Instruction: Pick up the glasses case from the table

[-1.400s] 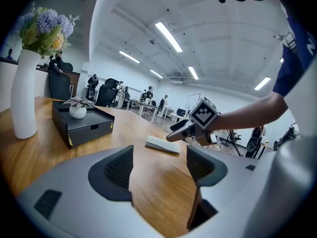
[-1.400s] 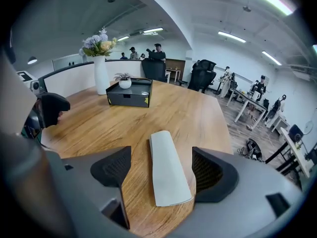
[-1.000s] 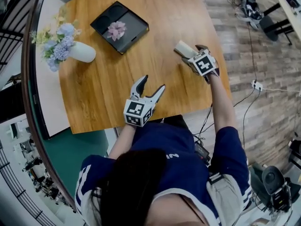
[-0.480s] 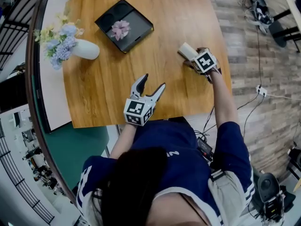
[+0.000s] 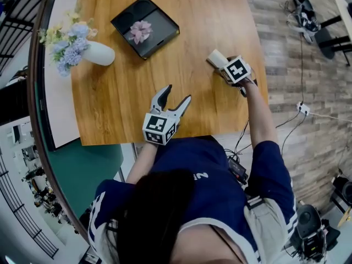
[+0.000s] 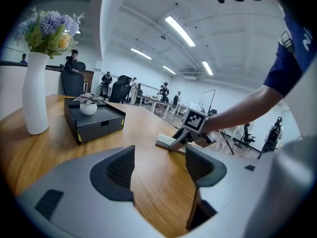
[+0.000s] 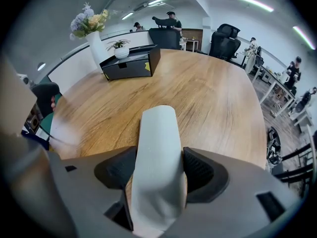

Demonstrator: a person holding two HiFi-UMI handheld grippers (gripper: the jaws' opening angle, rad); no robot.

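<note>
Wooden table (image 5: pixel 126 103), seen from above, with rounded corners; its near edge met the torso of the person (image 5: pixel 203 202), who wore a dark blue shirt and reached both arms over the surface.

Black box (image 5: pixel 159 22): stood in the far part of the surface, towards the left edge, with a drawer front and a small potted plant (image 5: pixel 139 32) in a white pot on its top.

White vase (image 5: pixel 100 54): stood upright at the left edge, just left of the box and apart from it, holding blue and yellow flowers (image 5: pixel 61 44).

Left gripper (image 5: pixel 177 94): hung above the surface close to the near edge, well apart from the right one. Its jaws were spread wide and had only bare wood between them.

Right gripper (image 7: pixel 157 168): was tipped steeply down near the right edge of the surface. Its jaws had just been closing, and both pads (image 7: pixel 202 170) lay against the long sides of the object between them.

Glasses case (image 5: pixel 215 58): pale grey, elongated and round-ended; it lay near the right edge, its near end clamped in the right gripper and its far end pointing towards the box. In the left gripper view it appeared to rest flat on the wood.
</note>
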